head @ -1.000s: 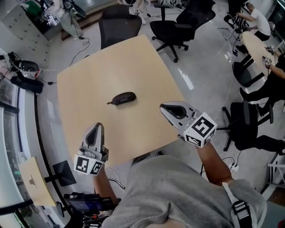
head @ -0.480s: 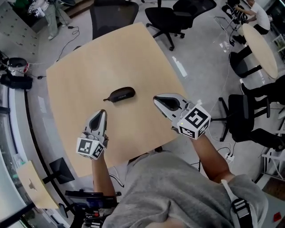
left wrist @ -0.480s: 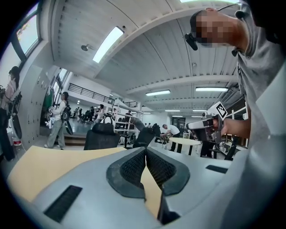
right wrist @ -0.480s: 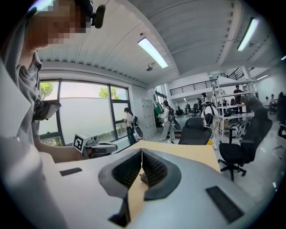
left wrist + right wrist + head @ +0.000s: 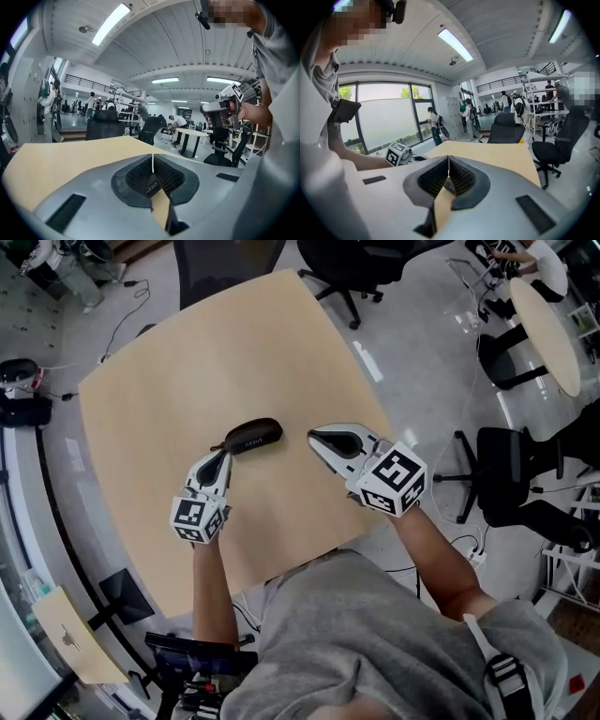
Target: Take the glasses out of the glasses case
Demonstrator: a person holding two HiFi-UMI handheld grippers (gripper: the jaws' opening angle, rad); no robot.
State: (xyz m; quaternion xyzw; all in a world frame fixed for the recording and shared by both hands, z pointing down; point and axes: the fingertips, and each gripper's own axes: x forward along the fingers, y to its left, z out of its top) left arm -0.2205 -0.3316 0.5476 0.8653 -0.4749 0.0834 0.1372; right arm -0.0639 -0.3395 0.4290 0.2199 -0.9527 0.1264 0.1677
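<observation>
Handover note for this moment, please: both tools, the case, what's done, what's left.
Left tool: jaws together, empty, tip by the left end of the glasses case; contact unclear.
Right tool: jaws together, empty, right of the case, apart from it.
Case lies closed on the table; no glasses in view.
Done: nothing. Left: open the case, lift the glasses out.
</observation>
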